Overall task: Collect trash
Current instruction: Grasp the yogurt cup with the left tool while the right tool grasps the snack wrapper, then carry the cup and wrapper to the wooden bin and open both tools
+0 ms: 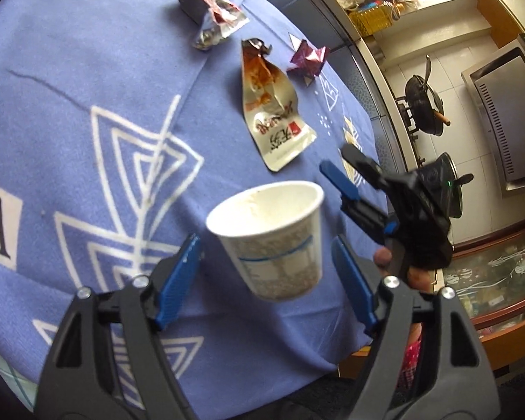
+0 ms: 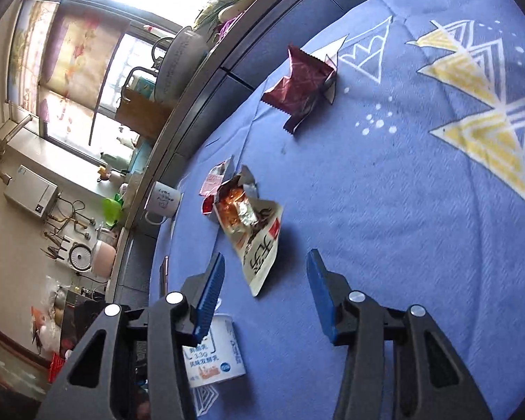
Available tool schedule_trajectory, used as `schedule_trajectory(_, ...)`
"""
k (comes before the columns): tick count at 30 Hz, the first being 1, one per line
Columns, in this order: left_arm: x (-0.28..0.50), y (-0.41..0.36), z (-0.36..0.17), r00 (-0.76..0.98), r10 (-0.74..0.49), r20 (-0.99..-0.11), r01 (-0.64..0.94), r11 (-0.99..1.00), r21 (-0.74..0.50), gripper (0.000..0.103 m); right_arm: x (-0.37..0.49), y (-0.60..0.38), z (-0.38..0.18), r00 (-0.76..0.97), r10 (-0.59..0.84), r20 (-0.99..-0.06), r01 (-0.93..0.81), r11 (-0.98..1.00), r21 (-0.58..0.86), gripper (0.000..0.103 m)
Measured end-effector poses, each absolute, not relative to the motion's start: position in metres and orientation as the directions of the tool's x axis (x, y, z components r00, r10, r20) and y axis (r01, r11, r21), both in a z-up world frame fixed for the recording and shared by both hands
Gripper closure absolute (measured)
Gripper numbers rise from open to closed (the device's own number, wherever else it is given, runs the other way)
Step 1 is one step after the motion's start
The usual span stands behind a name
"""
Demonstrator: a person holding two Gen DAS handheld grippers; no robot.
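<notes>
A white paper cup [image 1: 271,238] stands on the blue tablecloth between the open fingers of my left gripper [image 1: 266,274], which do not touch it. It also shows in the right wrist view [image 2: 215,353], partly behind the left finger. A white and orange snack wrapper [image 1: 271,112] [image 2: 252,231] lies beyond it. A maroon wrapper [image 1: 308,61] [image 2: 302,85] and a crumpled dark red wrapper [image 1: 211,12] [image 2: 213,182] lie farther off. My right gripper [image 2: 266,287] [image 1: 346,171] is open and empty, just short of the snack wrapper.
The table [image 1: 70,70] carries a blue cloth with white and yellow triangle prints. A white mug [image 2: 162,201] stands at the table's far edge. Kitchen counters, a stove with pans [image 1: 423,105] and a glass cabinet [image 1: 490,280] lie past the table.
</notes>
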State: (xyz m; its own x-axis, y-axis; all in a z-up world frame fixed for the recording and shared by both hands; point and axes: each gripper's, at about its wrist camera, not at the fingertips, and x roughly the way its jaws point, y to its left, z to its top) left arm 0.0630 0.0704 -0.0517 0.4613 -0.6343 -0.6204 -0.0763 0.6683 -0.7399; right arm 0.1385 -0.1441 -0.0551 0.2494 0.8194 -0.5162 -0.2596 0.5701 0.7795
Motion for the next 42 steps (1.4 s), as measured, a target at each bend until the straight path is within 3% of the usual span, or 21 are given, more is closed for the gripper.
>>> schedule_trajectory(2,0.064,0.066,-0.050,0.462,-0.642,-0.612,-0.069,0.662,-0.747,0.018,0.146,-0.134,-0.060,0.247,0.801,-0.545,-0.258,0.597,0.760,0.058)
schedule_trajectory(5,0.072,0.054,-0.047,0.466,-0.613,-0.638,-0.060,0.698,-0.714,0.019,0.151,-0.118,-0.060,0.245,0.788,-0.565,-0.292,0.615,0.732,0.068)
schedule_trajectory(6,0.075,0.050,-0.049,0.461,-0.597,-0.657,-0.070,0.714,-0.697,0.025,0.150,-0.110,-0.061,0.231,0.785,-0.575,-0.298,0.620,0.726,0.078)
schedule_trajectory(7,0.077,0.048,-0.050,0.463,-0.576,-0.673,-0.074,0.732,-0.677,0.042,0.148,-0.105,-0.063,0.215,0.775,-0.595,-0.303,0.632,0.713,0.086)
schedule_trajectory(8,0.079,0.047,-0.049,0.468,-0.568,-0.676,-0.064,0.742,-0.668,0.043,0.145,-0.102,-0.065,0.208,0.766,-0.608,-0.310,0.641,0.702,0.098)
schedule_trajectory(12,0.083,0.041,-0.043,0.467,-0.550,-0.692,-0.045,0.767,-0.640,0.046,0.128,-0.131,-0.057,0.271,0.768,-0.580,-0.303,0.640,0.706,0.102)
schedule_trajectory(22,0.098,-0.024,-0.016,0.428,-0.607,-0.670,0.166,0.781,-0.602,0.046,0.057,-0.282,-0.057,0.491,0.680,-0.544,-0.104,0.666,0.739,0.103)
schedule_trajectory(28,0.120,-0.105,0.000,0.347,-0.644,-0.682,0.351,0.764,-0.542,0.046,0.017,-0.366,-0.054,0.634,0.576,-0.515,0.028,0.649,0.760,0.103)
schedule_trajectory(35,0.139,-0.217,0.015,0.222,-0.695,-0.684,0.547,0.669,-0.503,0.046,-0.035,-0.465,-0.042,0.794,0.356,-0.493,0.161,0.660,0.734,0.103)
schedule_trajectory(42,0.144,-0.353,0.017,0.047,-0.720,-0.693,0.686,0.527,-0.502,0.046,-0.059,-0.540,-0.040,0.845,0.093,-0.526,0.324,0.693,0.644,0.103)
